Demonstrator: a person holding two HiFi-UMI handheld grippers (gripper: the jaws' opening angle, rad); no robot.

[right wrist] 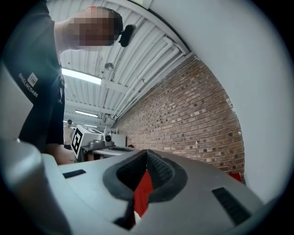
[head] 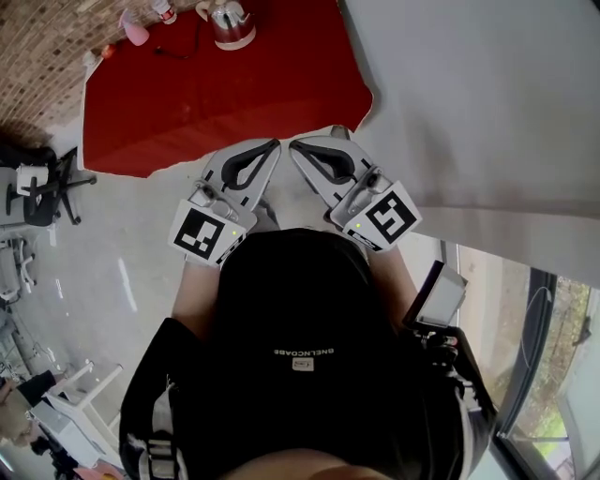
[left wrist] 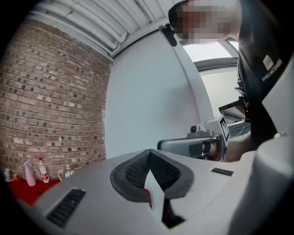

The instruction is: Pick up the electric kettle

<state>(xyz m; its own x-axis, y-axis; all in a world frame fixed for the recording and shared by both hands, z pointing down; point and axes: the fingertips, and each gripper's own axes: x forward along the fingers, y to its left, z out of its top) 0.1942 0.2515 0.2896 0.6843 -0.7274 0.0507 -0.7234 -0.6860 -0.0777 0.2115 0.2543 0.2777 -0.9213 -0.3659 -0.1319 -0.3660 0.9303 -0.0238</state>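
a: what's lying on the left?
b: a brick wall (head: 37, 47) is running along the far left, and an office chair (head: 42, 187) is standing on the grey floor (head: 112, 244).
a: and the electric kettle (head: 230, 23)?
b: it's standing upright at the far side of the red table (head: 216, 94), right of a pink spray bottle (head: 134, 28) and well apart from both grippers.
a: the grippers?
b: the left gripper (head: 275, 145) and right gripper (head: 296, 147) are pointing toward the table's near edge, jaws pressing together on nothing. a white wall (head: 487, 112) is filling the right.

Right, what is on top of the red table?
An electric kettle, a pink spray bottle and a small bottle, at the far edge. Anything behind them is hidden.
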